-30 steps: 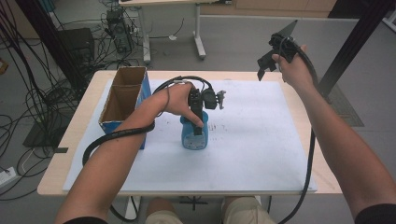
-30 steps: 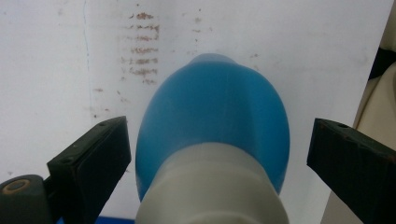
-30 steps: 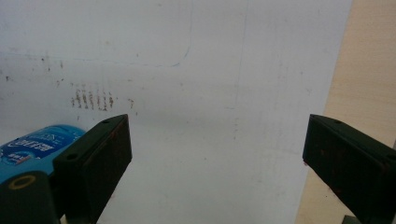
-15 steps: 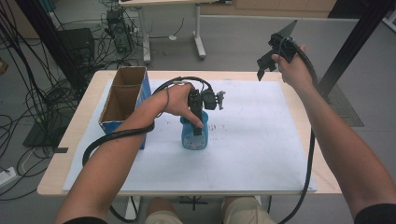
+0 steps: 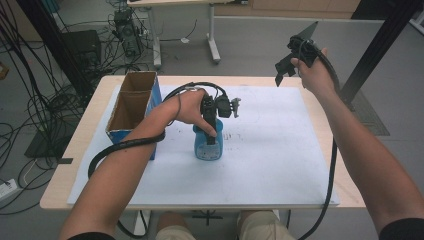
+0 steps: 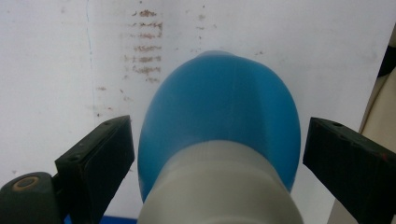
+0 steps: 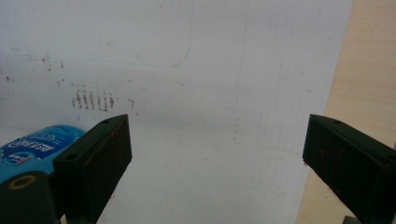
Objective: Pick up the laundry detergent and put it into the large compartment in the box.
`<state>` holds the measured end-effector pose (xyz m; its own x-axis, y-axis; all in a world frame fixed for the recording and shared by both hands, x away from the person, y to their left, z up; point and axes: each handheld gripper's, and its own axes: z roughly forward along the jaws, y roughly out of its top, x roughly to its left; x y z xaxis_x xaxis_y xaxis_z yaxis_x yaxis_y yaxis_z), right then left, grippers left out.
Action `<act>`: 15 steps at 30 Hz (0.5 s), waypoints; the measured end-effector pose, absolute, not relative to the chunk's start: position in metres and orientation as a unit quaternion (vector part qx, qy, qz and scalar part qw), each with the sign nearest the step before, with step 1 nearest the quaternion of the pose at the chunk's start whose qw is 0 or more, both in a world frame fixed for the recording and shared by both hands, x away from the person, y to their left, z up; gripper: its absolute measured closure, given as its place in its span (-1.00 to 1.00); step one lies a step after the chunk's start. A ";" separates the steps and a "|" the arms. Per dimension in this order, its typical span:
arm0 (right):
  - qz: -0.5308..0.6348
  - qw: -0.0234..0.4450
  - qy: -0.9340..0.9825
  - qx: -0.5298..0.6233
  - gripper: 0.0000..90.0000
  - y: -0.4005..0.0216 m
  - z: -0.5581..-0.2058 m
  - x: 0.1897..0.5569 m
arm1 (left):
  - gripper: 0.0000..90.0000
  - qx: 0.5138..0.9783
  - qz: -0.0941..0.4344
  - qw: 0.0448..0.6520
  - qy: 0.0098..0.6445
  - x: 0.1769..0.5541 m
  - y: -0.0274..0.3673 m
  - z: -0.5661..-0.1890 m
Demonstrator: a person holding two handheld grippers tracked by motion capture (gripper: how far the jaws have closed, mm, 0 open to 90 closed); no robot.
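High view: the blue plastic bottle with a white cap [image 5: 207, 146] lies near the middle of the white sheet covering the tabletop [image 5: 280, 165], well clear of the brown cardboard box [image 5: 131, 107] at the left edge. The left gripper [image 5: 212, 141] hangs over it; the right gripper [image 5: 281, 75] is raised above the far right corner.

Left gripper view: the jaws have just been closing, bottle between them, pads not yet touching. Grasp pending.

Right gripper view: jaws spread wide, empty.
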<state>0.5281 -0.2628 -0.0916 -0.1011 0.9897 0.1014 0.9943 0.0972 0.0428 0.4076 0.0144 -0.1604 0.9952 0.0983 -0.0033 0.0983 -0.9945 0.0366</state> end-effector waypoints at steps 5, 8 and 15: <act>-0.050 0.023 -0.741 -0.669 -0.83 -0.263 -0.092 0.528 | -0.73 0.999 0.001 0.019 0.048 0.407 0.014 -0.162; -0.050 0.023 -0.741 -0.670 -0.82 -0.263 -0.092 0.528 | -0.66 0.999 0.004 0.016 0.043 0.406 0.013 -0.163; -0.049 0.024 -0.739 -0.671 -0.82 -0.264 -0.093 0.529 | -0.52 0.999 0.008 0.015 0.039 0.405 0.014 -0.162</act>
